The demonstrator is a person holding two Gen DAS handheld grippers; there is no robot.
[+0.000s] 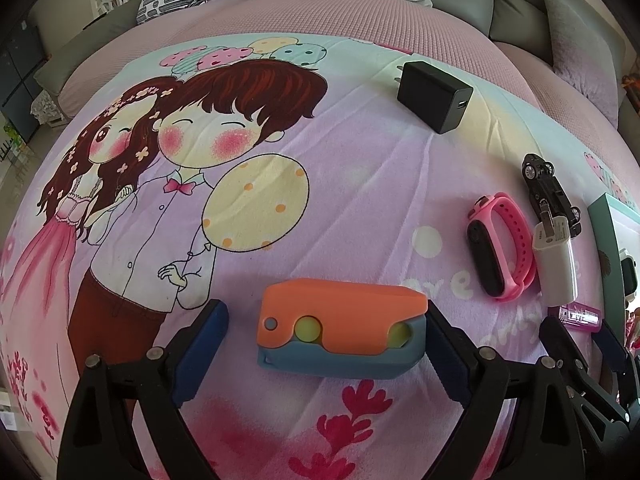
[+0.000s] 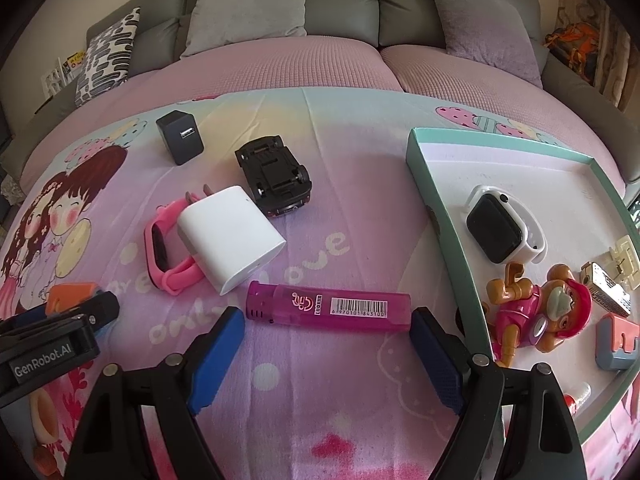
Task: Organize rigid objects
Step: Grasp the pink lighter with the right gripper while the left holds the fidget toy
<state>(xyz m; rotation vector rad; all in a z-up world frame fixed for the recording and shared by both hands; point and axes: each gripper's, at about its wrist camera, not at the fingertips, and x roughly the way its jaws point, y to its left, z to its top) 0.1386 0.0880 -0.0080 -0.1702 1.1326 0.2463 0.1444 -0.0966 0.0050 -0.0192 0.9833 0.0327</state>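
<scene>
The orange-and-blue block [image 1: 340, 330] lies on the cartoon blanket [image 1: 360, 184] between the left gripper's [image 1: 326, 354] spread jaws — one pad touching its end, not clamped. The magenta lighter [image 2: 330, 308] lies likewise between the right gripper's [image 2: 328, 354] released jaws — beside the teal-rimmed tray [image 2: 436, 184].

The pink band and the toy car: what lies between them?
The white charger lies between the pink band and the overturned toy car; the right wrist view shows it best.
</scene>
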